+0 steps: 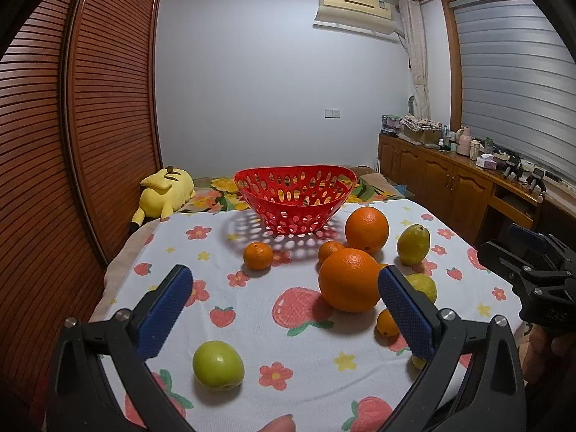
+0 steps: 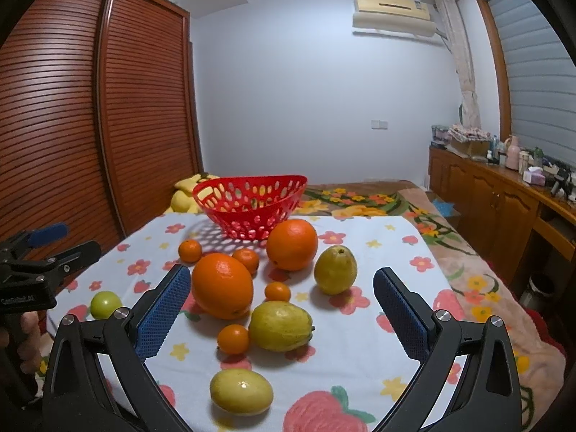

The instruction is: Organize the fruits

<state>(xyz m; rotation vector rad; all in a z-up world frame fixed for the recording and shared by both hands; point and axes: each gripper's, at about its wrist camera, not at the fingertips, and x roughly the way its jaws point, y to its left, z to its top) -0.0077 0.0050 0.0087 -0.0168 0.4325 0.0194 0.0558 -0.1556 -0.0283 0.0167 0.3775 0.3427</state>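
A red perforated basket (image 1: 295, 194) (image 2: 250, 198) stands empty at the far side of the flowered tablecloth (image 1: 252, 316). In front of it lie two big oranges (image 1: 348, 280) (image 2: 292, 244), several small tangerines (image 1: 257, 255) (image 2: 233, 339), yellow-green pears (image 1: 413, 244) (image 2: 280, 325) and a green apple (image 1: 218, 364) (image 2: 105, 304). My left gripper (image 1: 284, 309) is open and empty above the cloth, with the near big orange just left of its right finger. My right gripper (image 2: 282, 313) is open and empty, with several fruits between its fingers.
A yellow plush toy (image 1: 167, 189) lies behind the table at the left, by the slatted wooden wardrobe (image 1: 90, 126). A wooden sideboard (image 1: 450, 176) with clutter runs along the right wall. The right gripper's body (image 1: 532, 273) shows at the right edge.
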